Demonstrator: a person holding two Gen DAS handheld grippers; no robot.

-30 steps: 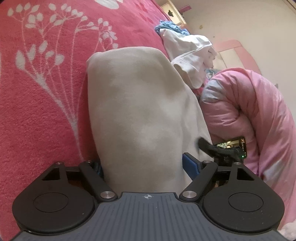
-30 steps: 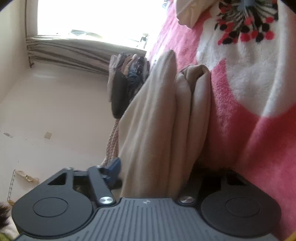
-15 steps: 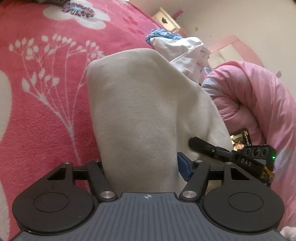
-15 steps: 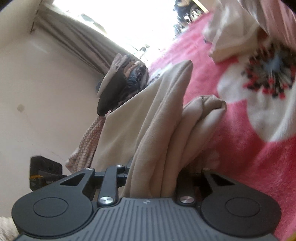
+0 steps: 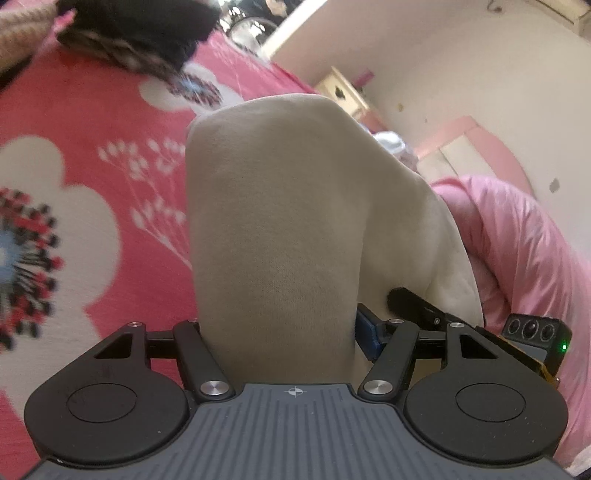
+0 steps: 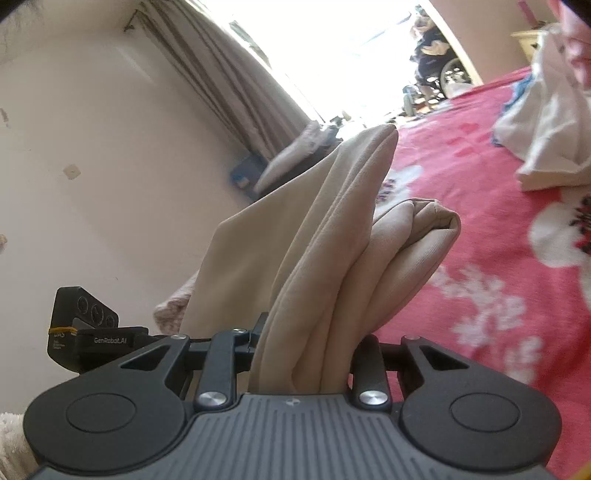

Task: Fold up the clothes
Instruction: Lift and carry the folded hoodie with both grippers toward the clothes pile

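A folded beige garment [image 5: 273,221] hangs lifted above the red flowered blanket [image 5: 92,122]. My left gripper [image 5: 277,328] is shut on a thick, smooth fold of it that fills the gap between the jaws; only the blue pad [image 5: 364,332] on the right shows. In the right wrist view the same beige garment [image 6: 332,258] is bunched in several layers, and my right gripper [image 6: 306,343] is shut on that bundle. Each gripper appears in the other's view: the right gripper [image 5: 532,332] close beside the cloth, the left gripper [image 6: 85,339] at the far left.
A rolled pink duvet [image 5: 517,236] lies to the right. Dark clothes [image 5: 140,33] are heaped at the far end of the blanket [image 6: 498,258], and white clothes [image 6: 546,122] are piled on it. A curtained bright window [image 6: 229,74] and a cream cabinet [image 5: 343,92] stand beyond.
Both grippers have risen with the beige garment, so the blanket has dropped away below. The right gripper has rolled and its jaws have drawn tighter on the bunched cloth.
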